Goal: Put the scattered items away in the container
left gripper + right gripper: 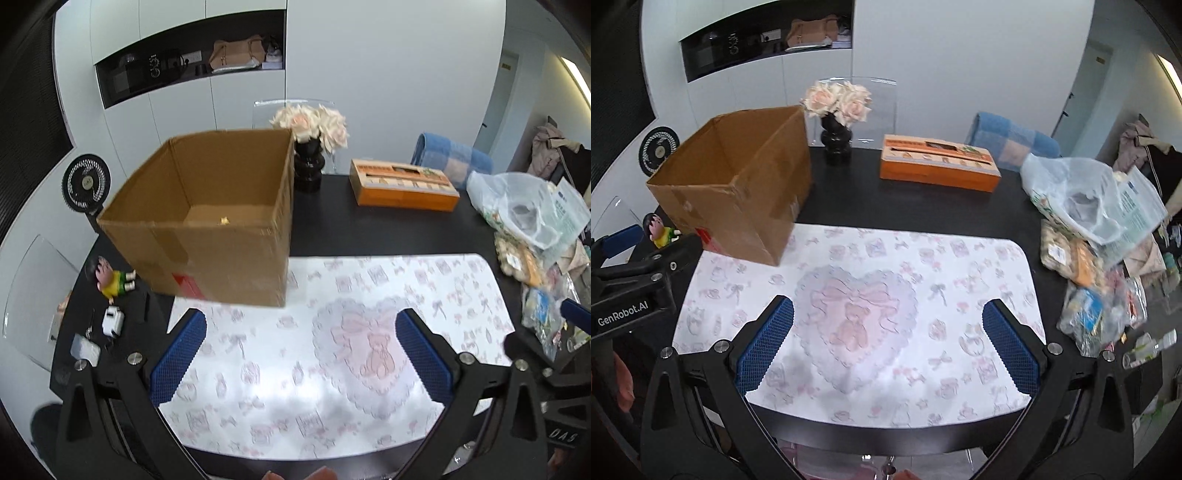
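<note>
Both grippers, left gripper (pixel 301 354) and right gripper (pixel 888 341), hover spread and empty over the mat (pixel 369 424). Cardboard box (pixel 207 218) sits at the mat's far-left corner, mouth up (nearly bare inside). Figurine (pixel 112 278) lies left of the box; snack packets (pixel 1097 295) are heaped right of the mat.

An open box (pixel 207 221) stands on the bench (pixel 388 229), its near corner resting on a mat (pixel 332 350) spread across the front. Left of the box lie a toy figure (pixel 112 278) and small items. Behind it stands a vase of flowers (pixel 310 147) — to its right, a tissue box (pixel 402 186). Bags (pixel 528 210) pile up at the right edge.
</note>
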`<action>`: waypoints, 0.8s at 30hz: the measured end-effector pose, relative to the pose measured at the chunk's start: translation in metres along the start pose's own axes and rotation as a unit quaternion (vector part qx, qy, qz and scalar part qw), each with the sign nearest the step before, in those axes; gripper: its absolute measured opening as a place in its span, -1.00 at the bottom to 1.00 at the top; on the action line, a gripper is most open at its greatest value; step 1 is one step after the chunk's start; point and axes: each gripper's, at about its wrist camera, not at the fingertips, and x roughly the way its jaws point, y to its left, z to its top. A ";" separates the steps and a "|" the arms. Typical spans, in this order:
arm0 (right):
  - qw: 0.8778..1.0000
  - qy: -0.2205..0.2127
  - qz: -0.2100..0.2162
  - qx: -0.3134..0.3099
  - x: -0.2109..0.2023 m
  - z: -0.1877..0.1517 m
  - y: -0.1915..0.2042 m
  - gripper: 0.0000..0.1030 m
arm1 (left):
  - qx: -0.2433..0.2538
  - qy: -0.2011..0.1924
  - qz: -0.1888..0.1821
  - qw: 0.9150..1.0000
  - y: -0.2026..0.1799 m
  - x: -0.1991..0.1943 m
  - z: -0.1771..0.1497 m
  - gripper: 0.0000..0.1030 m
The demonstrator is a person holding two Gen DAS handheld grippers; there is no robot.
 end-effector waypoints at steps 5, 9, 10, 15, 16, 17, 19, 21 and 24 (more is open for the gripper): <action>0.999 0.017 -0.013 0.025 -0.002 -0.028 -0.025 1.00 | 0.021 0.030 -0.007 0.999 -0.020 0.005 -0.029 0.99; 0.999 0.022 -0.024 0.035 -0.001 -0.042 -0.035 1.00 | 0.025 0.047 -0.015 0.998 -0.031 0.005 -0.045 0.99; 0.999 0.025 -0.023 0.036 -0.001 -0.044 -0.036 1.00 | 0.025 0.048 -0.015 0.998 -0.033 0.005 -0.048 0.99; 0.998 0.038 -0.015 0.043 0.003 -0.056 -0.041 1.00 | 0.031 0.052 -0.011 0.998 -0.042 0.003 -0.061 0.99; 0.998 0.041 -0.013 0.045 0.004 -0.058 -0.042 1.00 | 0.034 0.051 -0.009 0.998 -0.043 0.003 -0.062 0.99; 0.998 0.042 -0.012 0.046 0.005 -0.059 -0.042 1.00 | 0.033 0.052 -0.009 0.998 -0.043 0.004 -0.063 0.99; 0.998 0.046 -0.011 0.047 0.007 -0.061 -0.043 1.00 | 0.030 0.053 -0.009 0.998 -0.042 0.005 -0.065 0.99; 0.998 0.049 -0.011 0.047 0.009 -0.063 -0.043 1.00 | 0.028 0.056 -0.010 0.998 -0.042 0.006 -0.065 0.99; 0.998 0.051 -0.011 0.046 0.012 -0.063 -0.042 1.00 | 0.026 0.057 -0.010 0.998 -0.041 0.009 -0.066 0.99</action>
